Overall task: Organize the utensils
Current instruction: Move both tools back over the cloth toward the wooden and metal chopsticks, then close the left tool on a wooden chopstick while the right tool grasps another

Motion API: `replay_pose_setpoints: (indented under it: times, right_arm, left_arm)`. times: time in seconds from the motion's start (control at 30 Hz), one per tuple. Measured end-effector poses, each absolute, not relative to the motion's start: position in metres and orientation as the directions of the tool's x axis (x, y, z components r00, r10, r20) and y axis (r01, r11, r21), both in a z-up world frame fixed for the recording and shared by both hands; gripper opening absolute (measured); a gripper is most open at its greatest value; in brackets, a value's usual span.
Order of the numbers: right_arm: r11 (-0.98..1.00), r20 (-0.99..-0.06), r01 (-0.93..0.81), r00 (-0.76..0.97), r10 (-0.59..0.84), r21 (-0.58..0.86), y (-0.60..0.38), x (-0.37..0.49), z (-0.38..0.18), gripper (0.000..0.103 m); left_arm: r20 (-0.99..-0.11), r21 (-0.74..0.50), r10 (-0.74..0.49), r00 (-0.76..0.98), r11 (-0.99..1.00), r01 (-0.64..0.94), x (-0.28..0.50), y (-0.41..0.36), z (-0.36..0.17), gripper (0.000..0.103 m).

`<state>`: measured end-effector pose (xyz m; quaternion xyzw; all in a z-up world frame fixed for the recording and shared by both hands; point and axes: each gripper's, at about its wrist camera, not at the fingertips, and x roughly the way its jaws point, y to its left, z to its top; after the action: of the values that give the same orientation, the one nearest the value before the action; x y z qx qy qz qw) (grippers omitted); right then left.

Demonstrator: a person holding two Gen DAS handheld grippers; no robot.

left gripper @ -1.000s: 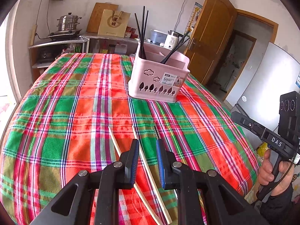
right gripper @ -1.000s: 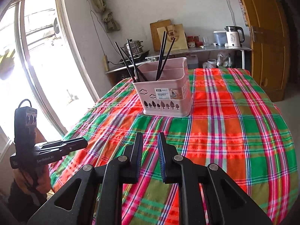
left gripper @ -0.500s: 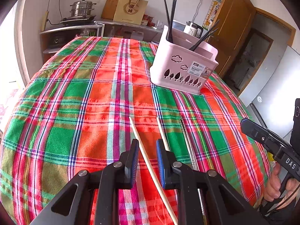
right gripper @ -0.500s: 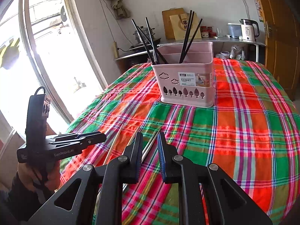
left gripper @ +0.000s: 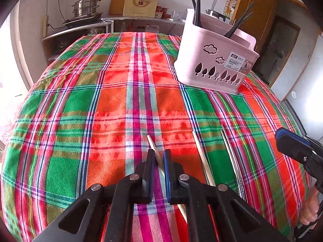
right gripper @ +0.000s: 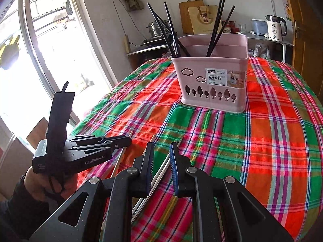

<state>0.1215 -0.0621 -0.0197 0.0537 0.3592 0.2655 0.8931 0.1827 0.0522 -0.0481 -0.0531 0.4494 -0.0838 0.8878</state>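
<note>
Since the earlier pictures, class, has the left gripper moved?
Yes. The left gripper has come down towards the tablecloth, nearer the pink basket, and its jaws have just been closing around a wooden chopstick.

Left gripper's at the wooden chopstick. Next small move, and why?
Probably lift. The left gripper has just been closing and its jaws now sit shut on the wooden chopstick, which lies flat on the plaid cloth. The pink basket stands further back.

Two wooden chopsticks (left gripper: pixel 202 157), one pair of metal chopsticks (left gripper: pixel 232 159), one pink basket (left gripper: pixel 214 64)
</note>
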Motion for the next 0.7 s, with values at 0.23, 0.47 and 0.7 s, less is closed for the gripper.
replay_pose_setpoints:
  times: [0.23, 0.47, 0.7]
  right_arm:
    - [0.842, -0.659, -0.461, 0.545, 0.518, 0.281, -0.036, 0.138, -0.03, 0.016]
    - [0.842, -0.719, -0.473, 0.487, 0.496, 0.26, -0.005, 0.16, -0.045, 0.016]
    - [0.858, -0.778, -0.468, 0.45, 0.438, 0.213, 0.017, 0.176, -0.062, 0.016]
  left_arm:
    - [-0.799, -0.132, -0.169, 0.577, 0.986, 0.105, 0.18, 0.069, -0.045, 0.007]
    - [-0.808, -0.121, -0.143, 0.572, 0.99, 0.078, 0.178, 0.093, -0.045, 0.008]
    - [-0.825, -0.139, -0.154, 0.543, 0.988, 0.068, 0.184, 0.105, -0.046, 0.008]
